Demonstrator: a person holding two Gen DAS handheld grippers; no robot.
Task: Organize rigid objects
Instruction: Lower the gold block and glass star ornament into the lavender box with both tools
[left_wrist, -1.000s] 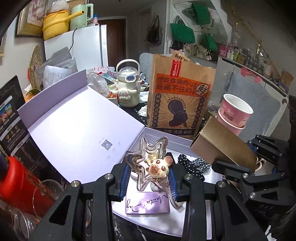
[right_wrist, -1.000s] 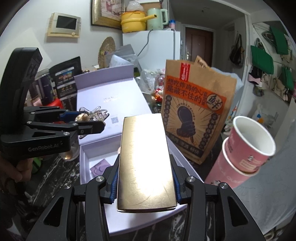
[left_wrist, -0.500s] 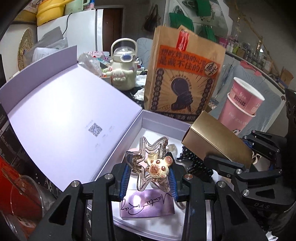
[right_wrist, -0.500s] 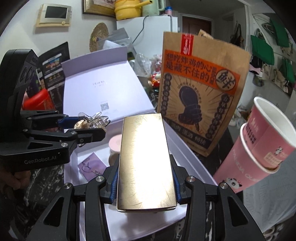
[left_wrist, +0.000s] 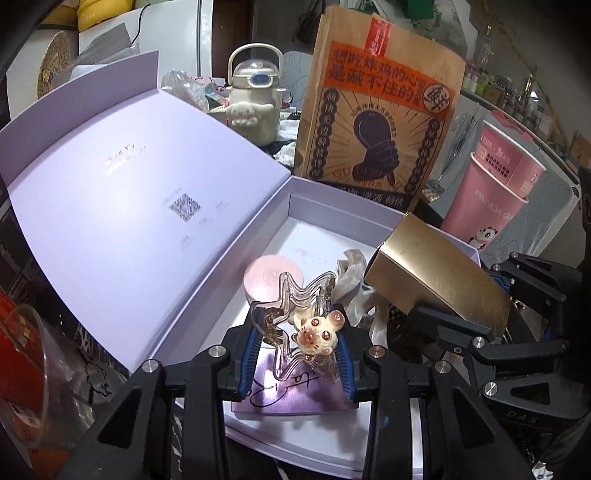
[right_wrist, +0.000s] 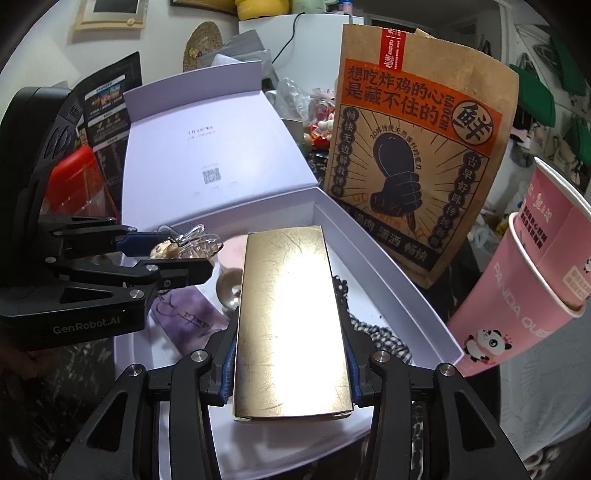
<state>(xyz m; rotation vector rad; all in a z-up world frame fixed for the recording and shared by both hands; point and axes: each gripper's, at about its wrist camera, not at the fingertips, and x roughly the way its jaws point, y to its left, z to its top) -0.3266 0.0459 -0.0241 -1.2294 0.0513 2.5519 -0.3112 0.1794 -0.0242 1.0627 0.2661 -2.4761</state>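
Observation:
My left gripper (left_wrist: 295, 354) is shut on a clear star-shaped hair clip with a small bear charm (left_wrist: 306, 325) and holds it above the near part of the open lavender box (left_wrist: 332, 210). My right gripper (right_wrist: 291, 354) is shut on a flat gold box (right_wrist: 291, 317) and holds it over the box's right side. The gold box (left_wrist: 436, 277) and right gripper show at the right in the left wrist view. The left gripper and clip (right_wrist: 184, 247) show at the left in the right wrist view. Inside the lavender box lie a pink round case (left_wrist: 271, 277), a purple card (left_wrist: 295, 395) and a checked cloth (right_wrist: 373, 332).
The box's lid (left_wrist: 129, 206) stands open to the left. A brown paper bag (left_wrist: 376, 122) stands behind the box. Stacked pink paper cups (left_wrist: 491, 195) stand at the right. A cream kettle (left_wrist: 253, 107) is at the back. A clear glass (left_wrist: 33, 373) and a red object are at the near left.
Both grippers have moved forward and down over the open box, each still holding its object. The box contents now show more fully.

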